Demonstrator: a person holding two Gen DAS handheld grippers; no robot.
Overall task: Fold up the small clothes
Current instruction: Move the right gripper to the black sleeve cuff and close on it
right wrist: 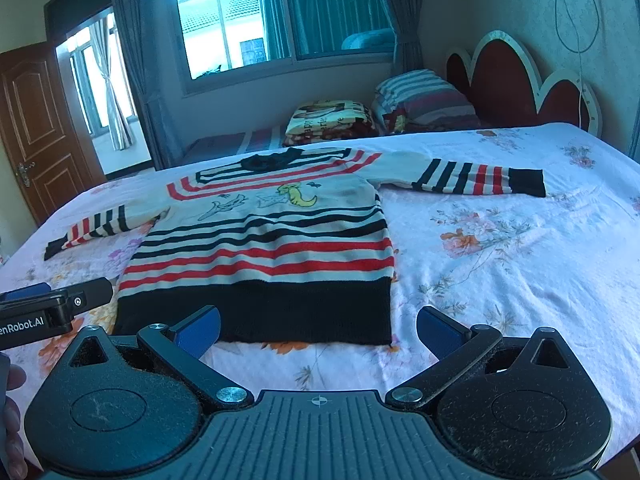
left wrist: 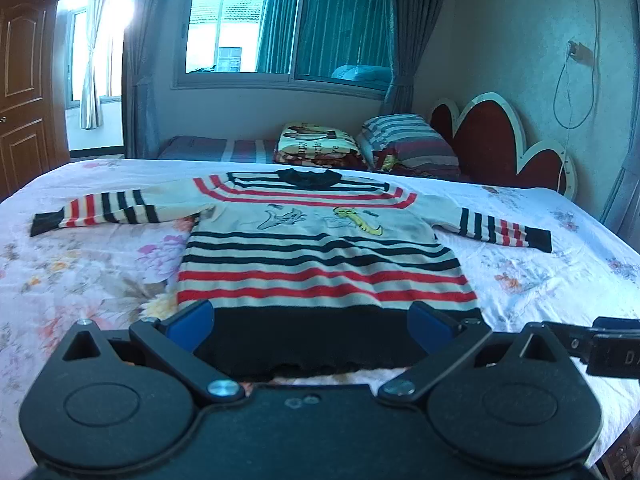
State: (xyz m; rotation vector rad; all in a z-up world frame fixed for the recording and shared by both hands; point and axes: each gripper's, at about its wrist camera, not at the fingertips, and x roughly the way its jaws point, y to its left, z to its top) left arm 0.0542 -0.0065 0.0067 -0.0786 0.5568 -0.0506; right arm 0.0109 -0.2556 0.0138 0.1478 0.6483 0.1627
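Observation:
A small striped sweater [left wrist: 320, 256] in cream, red and black lies flat and face up on the bed, both sleeves spread out sideways; it also shows in the right wrist view [right wrist: 272, 248]. Its black hem faces me. My left gripper [left wrist: 312, 330] is open and empty, low over the hem. My right gripper [right wrist: 318, 330] is open and empty, just before the hem's near right corner. The left gripper shows at the left edge of the right wrist view [right wrist: 52, 308].
The bed has a floral sheet [right wrist: 500, 248]. Folded blankets [right wrist: 332, 120] and a striped pillow [right wrist: 424, 98] lie beyond the bed, by the red headboard [right wrist: 516, 84]. A window [left wrist: 280, 20] and a wooden door [right wrist: 36, 128] are behind.

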